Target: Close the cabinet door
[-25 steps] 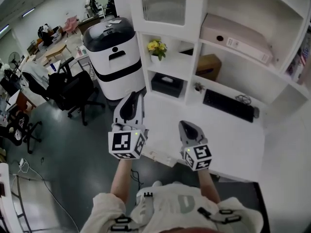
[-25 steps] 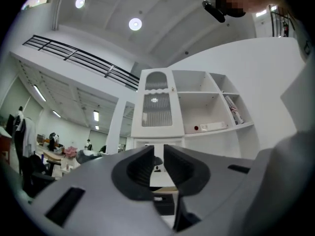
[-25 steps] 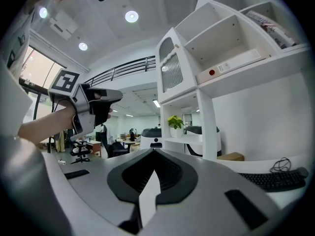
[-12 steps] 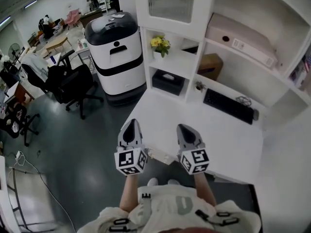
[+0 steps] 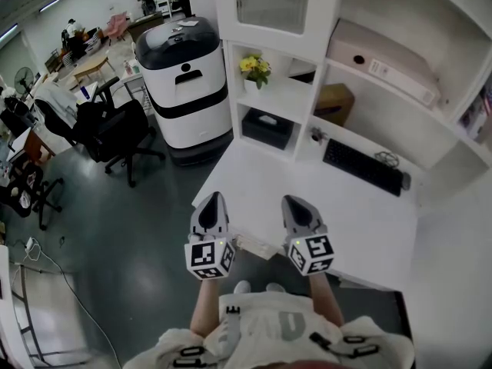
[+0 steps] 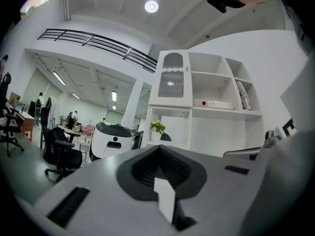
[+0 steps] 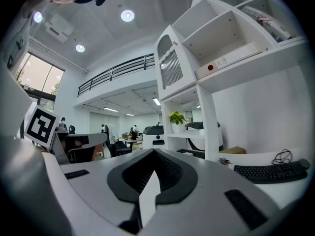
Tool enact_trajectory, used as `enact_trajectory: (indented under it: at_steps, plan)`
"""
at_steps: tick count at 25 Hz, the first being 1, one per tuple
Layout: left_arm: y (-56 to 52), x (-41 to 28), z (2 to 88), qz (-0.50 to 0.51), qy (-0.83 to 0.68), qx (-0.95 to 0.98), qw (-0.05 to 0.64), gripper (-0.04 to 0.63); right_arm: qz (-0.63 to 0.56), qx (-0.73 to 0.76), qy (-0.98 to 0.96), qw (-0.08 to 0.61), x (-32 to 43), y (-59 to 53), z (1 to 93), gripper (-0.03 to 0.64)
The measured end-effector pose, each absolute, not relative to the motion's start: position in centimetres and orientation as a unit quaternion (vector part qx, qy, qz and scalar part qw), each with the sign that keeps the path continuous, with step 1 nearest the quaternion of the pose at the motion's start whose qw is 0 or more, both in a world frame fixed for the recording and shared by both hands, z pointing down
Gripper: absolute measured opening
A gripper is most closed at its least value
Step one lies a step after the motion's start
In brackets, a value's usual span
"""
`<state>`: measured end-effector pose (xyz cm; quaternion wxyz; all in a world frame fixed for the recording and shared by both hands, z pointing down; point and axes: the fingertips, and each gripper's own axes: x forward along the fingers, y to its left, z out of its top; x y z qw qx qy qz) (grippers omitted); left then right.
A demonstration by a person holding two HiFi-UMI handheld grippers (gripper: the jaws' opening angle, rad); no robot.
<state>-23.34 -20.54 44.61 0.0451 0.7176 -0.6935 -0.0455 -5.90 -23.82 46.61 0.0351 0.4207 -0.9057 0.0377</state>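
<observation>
Down comes our left gripper (image 5: 213, 200), settling beside the right gripper (image 5: 297, 204) at the desk's (image 5: 361, 221) near edge, both clenched on nothing. High above the desk's far left, the cabinet door (image 5: 265, 2) looks flush already, so we reckon nothing's left.

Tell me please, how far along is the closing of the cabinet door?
Done: the cabinet door looks flush in its frame. In hand: nothing; the left hand-held gripper and right hand-held gripper are shut, empty, low by the desk. Left: nothing that I can see.
</observation>
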Motion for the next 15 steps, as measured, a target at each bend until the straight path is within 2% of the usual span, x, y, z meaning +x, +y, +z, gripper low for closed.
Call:
enact_trajectory:
  at_steps: [15]
  plan:
    - [-20.29,-22.67,45.57,-0.037,-0.689,0.721,0.059,0.005,0.034,0.422,-0.905,0.042,-5.24,-23.91,46.81,0.005]
